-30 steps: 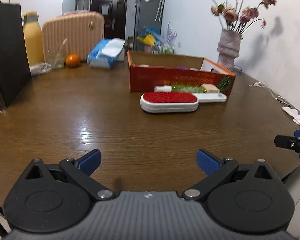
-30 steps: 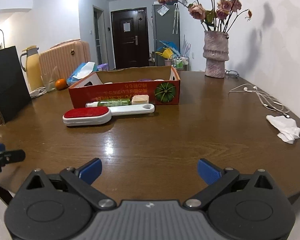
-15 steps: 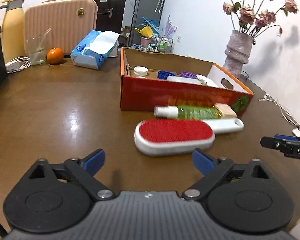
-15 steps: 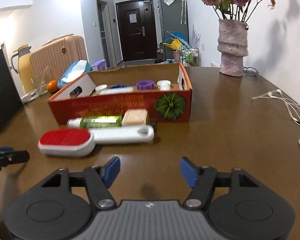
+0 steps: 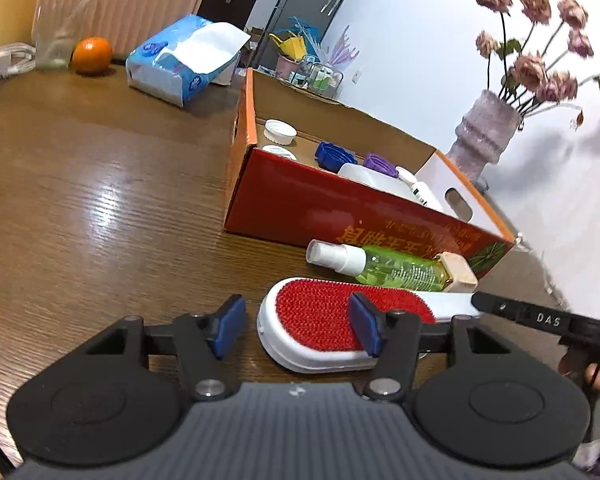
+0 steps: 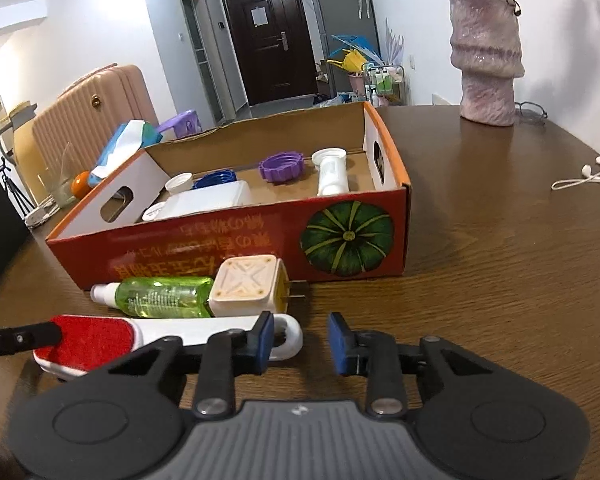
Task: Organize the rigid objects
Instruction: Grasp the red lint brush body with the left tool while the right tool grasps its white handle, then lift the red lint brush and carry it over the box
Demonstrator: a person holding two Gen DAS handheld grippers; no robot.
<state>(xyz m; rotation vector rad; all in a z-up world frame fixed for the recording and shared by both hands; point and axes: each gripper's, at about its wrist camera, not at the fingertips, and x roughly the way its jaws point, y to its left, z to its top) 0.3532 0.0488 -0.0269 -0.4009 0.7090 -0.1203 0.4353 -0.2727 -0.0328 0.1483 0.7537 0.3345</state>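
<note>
Both grippers hang low over the wooden surface (image 6: 500, 260), in front of the red box (image 6: 260, 236). The left gripper (image 5: 296, 326) has its fingers spread, holding nothing; its right finger overlaps the red head of the brush (image 5: 320, 320) in view, contact unclear. The right gripper (image 6: 300, 342) is also released, its left finger at the looped end of the brush handle (image 6: 204, 326). The brush lies flat on the surface, just beside a green bottle (image 6: 164, 296) and a cream plug (image 6: 248, 288), both against the box's front wall. Caps and a white tube (image 6: 332, 172) lie inside the box.
</note>
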